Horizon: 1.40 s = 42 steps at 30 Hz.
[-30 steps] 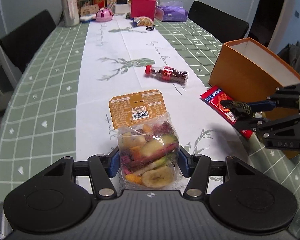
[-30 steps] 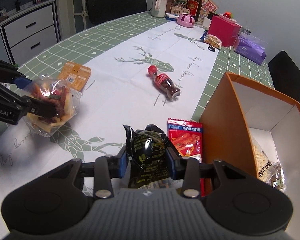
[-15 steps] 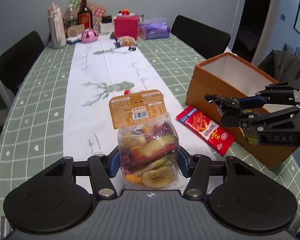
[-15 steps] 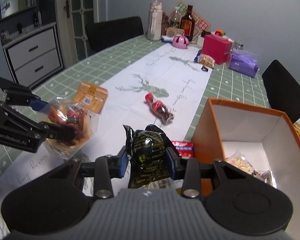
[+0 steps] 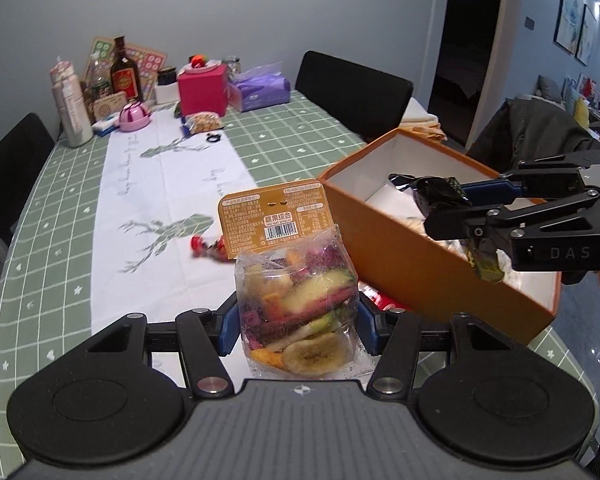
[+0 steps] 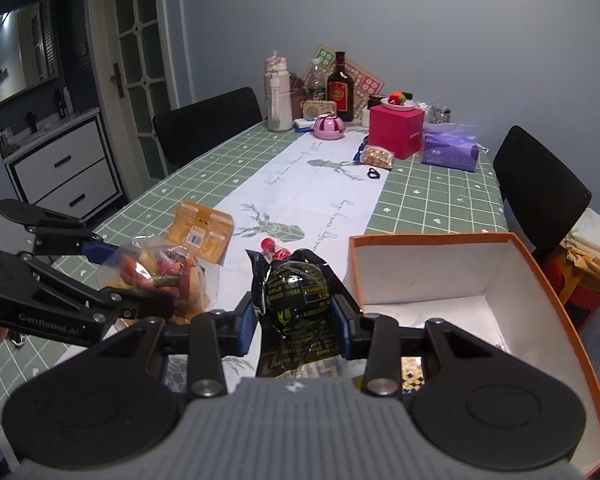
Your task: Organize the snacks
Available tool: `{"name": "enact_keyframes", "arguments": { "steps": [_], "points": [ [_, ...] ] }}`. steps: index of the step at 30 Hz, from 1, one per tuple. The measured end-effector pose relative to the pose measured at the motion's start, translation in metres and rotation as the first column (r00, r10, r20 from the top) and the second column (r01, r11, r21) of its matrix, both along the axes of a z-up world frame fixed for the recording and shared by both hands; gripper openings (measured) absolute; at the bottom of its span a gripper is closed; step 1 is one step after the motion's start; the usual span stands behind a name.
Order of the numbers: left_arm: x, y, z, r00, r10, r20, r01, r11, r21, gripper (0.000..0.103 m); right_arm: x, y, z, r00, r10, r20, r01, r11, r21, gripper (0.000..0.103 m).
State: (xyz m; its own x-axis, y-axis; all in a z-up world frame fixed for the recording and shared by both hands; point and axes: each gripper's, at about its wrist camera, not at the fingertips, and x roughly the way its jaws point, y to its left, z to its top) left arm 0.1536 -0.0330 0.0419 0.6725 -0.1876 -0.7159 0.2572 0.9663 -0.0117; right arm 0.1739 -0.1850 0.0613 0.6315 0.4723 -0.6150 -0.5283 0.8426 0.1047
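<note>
Gripping a clear bag of dried fruit and vegetable chips (image 5: 300, 304) between its blue pads (image 5: 229, 328), the left claw (image 5: 298, 326) holds it up off the table (image 5: 48, 248); the bag's orange header card stands upright above the mixed slices. In the right wrist view the same bag (image 6: 160, 276) hangs in the left claw (image 6: 156, 300) at the left, over the green checked cloth.

The right claw (image 6: 298, 320) is clenched on a black foil snack packet (image 6: 296, 308), round and bulging, with yellow print. Seen from the left wrist view, that packet (image 5: 440, 196) and the right claw (image 5: 448, 208) sit above the open orange box (image 5: 400, 264), over its white interior. The box (image 6: 556, 304) stands on the table near its right edge, and light-coloured snack packs lie inside it, partly hidden by the claw.

A small bottle with a red cap (image 6: 270, 247) lies on the white table runner (image 5: 160, 184), mostly hidden behind the held items. A red packet (image 5: 380, 300) peeks out on the table just beside the box's near wall. At the far end of the table stand a dark liquor bottle (image 6: 341, 88), a pink box (image 6: 396, 130), a purple tissue pack (image 6: 450, 152) and a white flask (image 6: 277, 96). Black chairs (image 5: 352, 92) flank the table.
</note>
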Motion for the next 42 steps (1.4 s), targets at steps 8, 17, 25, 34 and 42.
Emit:
{"name": "enact_keyframes", "arguments": {
  "steps": [8,17,25,34,42],
  "points": [
    [0.012,-0.043,0.016,0.996,-0.076,0.035,0.075,0.996,0.039,0.065,0.009,-0.035,0.012,0.997,-0.072,0.009,0.071,0.996,0.052,0.038],
    [0.023,-0.079,0.017,0.991,-0.129,0.043,0.127,0.99,0.061,0.065,0.021,-0.061,0.008,0.989,-0.145,0.013,0.145,0.989,0.017,0.038],
    [0.034,-0.1,0.015,0.989,-0.139,0.046,0.136,0.989,0.054,0.065,0.03,-0.082,0.006,0.98,-0.199,0.006,0.199,0.98,0.022,0.038],
    [0.05,-0.121,0.013,0.989,-0.142,0.049,0.14,0.989,0.044,0.065,0.042,-0.102,-0.002,0.965,-0.262,-0.028,0.263,0.964,0.028,0.038],
    [0.074,-0.138,0.01,0.988,-0.149,0.037,0.146,0.987,0.07,0.065,0.053,-0.11,-0.009,0.952,-0.298,-0.069,0.302,0.952,0.05,0.038]
  ]
}}
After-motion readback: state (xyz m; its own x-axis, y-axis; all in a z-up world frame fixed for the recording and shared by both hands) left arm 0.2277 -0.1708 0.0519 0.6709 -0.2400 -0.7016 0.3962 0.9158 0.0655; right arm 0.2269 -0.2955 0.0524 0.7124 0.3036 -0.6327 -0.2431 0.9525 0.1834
